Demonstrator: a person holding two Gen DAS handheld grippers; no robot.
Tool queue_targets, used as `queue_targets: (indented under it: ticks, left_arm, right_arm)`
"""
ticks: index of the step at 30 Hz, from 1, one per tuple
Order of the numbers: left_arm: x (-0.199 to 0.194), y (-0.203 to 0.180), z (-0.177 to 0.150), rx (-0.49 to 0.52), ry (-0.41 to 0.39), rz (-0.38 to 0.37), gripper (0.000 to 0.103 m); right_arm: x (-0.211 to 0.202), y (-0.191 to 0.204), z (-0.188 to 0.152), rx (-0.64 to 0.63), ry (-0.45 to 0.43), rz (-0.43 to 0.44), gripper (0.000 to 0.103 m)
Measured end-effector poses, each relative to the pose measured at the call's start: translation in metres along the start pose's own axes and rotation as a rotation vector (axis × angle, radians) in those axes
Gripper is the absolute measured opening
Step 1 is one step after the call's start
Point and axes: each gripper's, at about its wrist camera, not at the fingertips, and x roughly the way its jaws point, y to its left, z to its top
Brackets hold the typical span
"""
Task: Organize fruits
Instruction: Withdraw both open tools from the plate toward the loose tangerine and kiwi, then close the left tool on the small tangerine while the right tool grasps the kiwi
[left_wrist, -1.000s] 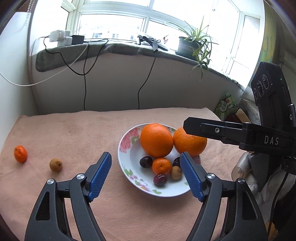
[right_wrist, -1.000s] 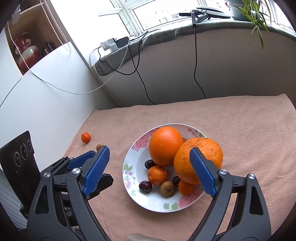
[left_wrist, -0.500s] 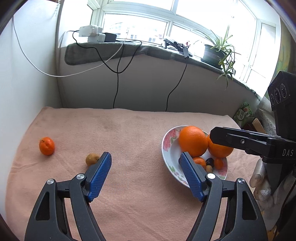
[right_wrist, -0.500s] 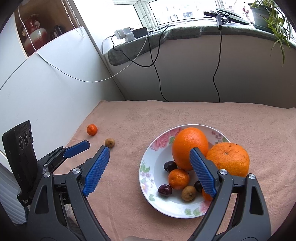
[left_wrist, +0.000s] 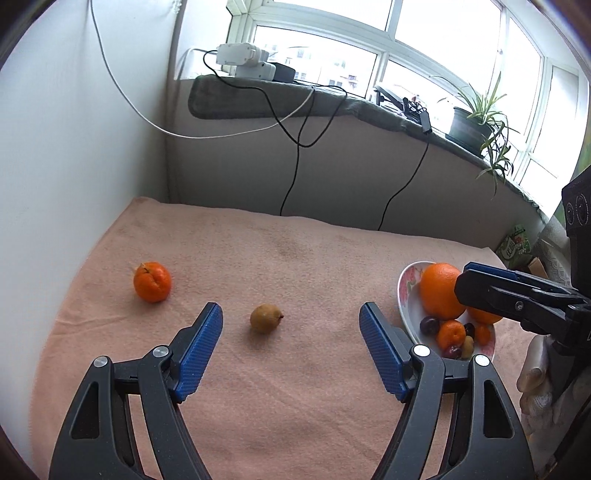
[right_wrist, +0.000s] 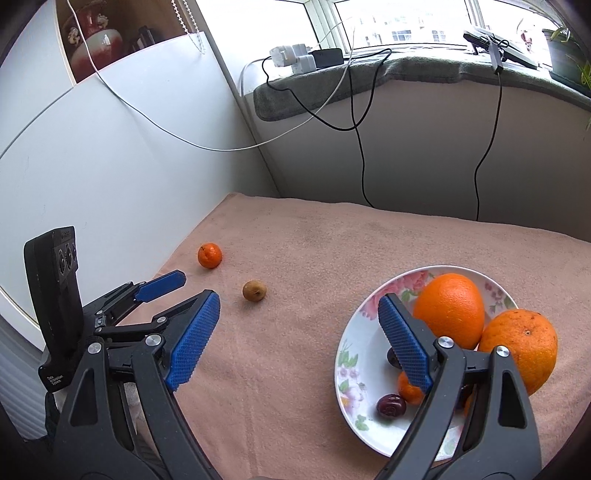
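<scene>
The left gripper (left_wrist: 290, 345) gapes wide and empty over the small round brown fruit (left_wrist: 265, 318) at 12 o'clock; the right gripper (right_wrist: 299, 338) is equally wide, empty. Risk: a pad nudges it rolling toward the small orange tangerine (left_wrist: 152, 281) at 10 o'clock, away from the white floral plate (right_wrist: 345, 365).

Right hand-held gripper (right_wrist: 299, 332) hovers empty, jaws apart, beside fruit plate (right_wrist: 347, 373).

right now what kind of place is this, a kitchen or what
Probably a room in a home, by a window: a potted plant on the sill, chargers with trailing cables, and a floral plate of fruit on a peach towel.
</scene>
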Motion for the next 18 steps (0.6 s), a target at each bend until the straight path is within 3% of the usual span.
queue_targets:
  ticks: [18]
  left_arm:
    - [0.023, 0.085, -0.003, -0.122, 0.032, 0.109, 0.073]
  right_arm:
    - [0.078, 0.059, -0.011, -0.131, 0.112, 0.016, 0.070]
